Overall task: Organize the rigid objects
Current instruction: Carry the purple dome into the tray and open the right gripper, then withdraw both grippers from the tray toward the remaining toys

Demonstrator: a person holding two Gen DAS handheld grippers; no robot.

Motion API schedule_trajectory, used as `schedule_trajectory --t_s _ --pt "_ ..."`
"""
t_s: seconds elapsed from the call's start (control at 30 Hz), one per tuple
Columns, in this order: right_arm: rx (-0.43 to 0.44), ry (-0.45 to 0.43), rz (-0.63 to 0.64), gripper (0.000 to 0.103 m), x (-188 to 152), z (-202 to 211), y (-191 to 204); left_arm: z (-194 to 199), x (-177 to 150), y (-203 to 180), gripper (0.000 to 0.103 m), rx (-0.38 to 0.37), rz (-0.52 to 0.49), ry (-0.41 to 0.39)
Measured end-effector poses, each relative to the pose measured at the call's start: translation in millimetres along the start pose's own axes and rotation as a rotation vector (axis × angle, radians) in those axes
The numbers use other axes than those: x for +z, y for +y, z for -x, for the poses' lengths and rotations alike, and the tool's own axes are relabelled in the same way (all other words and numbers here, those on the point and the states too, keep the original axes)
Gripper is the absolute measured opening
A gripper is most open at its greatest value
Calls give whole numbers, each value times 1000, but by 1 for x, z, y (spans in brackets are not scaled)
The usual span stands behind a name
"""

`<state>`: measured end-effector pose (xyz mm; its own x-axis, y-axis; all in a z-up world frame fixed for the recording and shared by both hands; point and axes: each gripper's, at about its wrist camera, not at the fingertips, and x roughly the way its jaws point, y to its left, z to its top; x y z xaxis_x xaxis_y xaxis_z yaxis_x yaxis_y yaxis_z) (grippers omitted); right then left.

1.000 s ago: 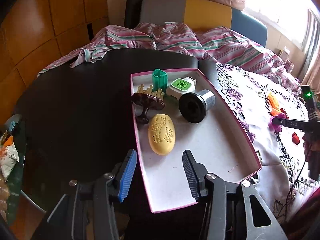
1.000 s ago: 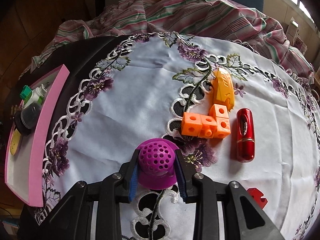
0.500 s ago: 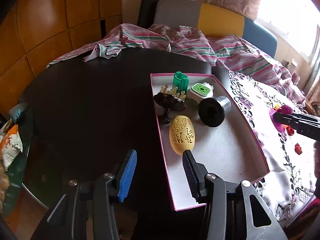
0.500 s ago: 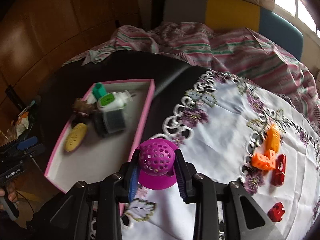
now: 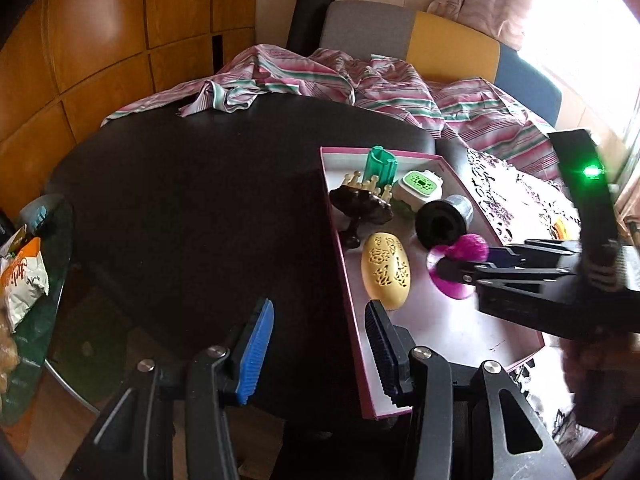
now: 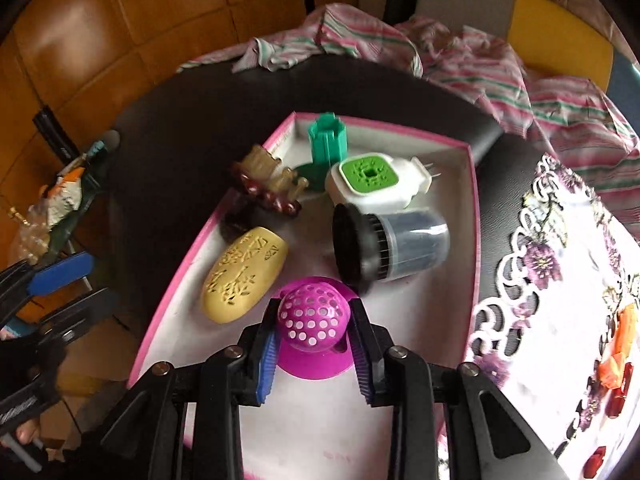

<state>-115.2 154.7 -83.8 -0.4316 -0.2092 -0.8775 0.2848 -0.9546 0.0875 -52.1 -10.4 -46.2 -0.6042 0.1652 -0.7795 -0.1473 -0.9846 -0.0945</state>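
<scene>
The magenta perforated plastic dome strainer sits pinched by its dome between the jaws of the right gripper, held over the white floor of the pink-rimmed shallow box. Just beyond lie a yellow carved oval soap case and a black-capped clear jar, both already in. Orange and red pieces on the embroidered cloth look left to collect. Bare floor lies below the dome; the near rim is close. The left gripper hangs spread and empty.
</scene>
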Motion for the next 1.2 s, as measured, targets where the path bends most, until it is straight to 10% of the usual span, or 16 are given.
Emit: schedule_trajectory --t_s 0.83,1.2 --pt "83 -136 -98 45 -2 42 -17 5 2 5 50 15 1 -13" --pt "-8 -192 -190 45 -22 80 -76 15 6 -10 55 20 -37 -39"
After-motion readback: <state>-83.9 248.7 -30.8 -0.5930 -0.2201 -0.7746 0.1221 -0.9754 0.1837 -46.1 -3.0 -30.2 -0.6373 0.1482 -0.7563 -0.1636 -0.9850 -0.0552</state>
